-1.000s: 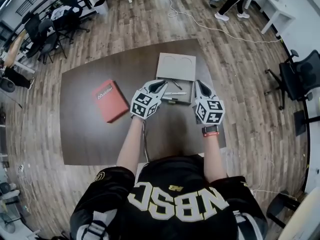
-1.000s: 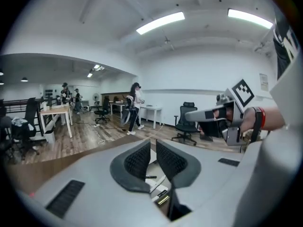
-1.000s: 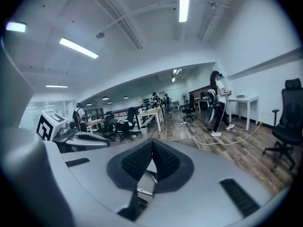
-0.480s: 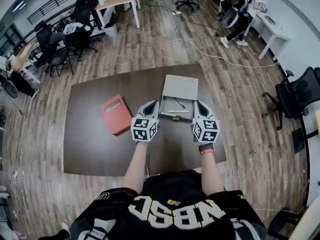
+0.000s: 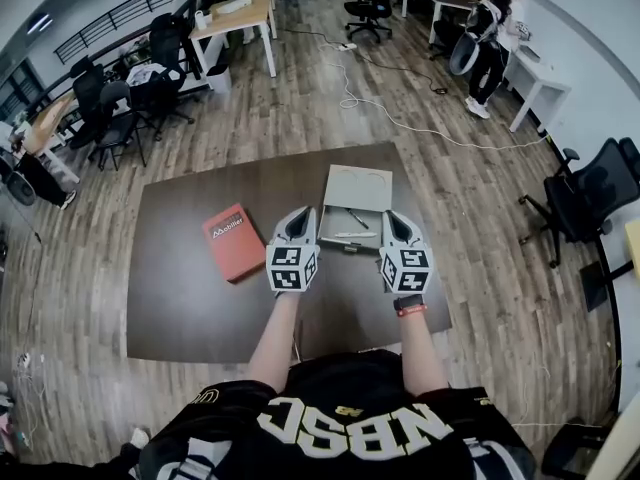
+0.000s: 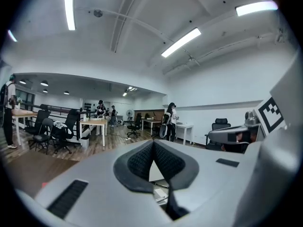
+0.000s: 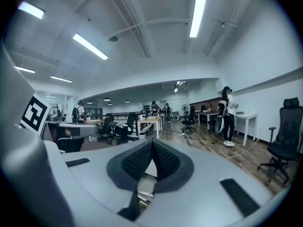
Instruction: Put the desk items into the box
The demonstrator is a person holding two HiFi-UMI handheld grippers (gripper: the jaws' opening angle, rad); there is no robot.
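The person holds both grippers level above the near half of the dark table. The left gripper has its jaws fully together, the dark pads meeting at the tip with nothing between them, as its own view shows. The right gripper is likewise closed and empty, pad against pad.

Between the two grippers and just beyond their tips lies the open grey box, its lid folded back on the far side. A few slim things, probably pens, lie inside the tray. A sliver of them shows under the closed jaws in each gripper view, too small to tell more.

A red book with white lettering lies flat on the table to the left of the box, well apart from it and near the left gripper.
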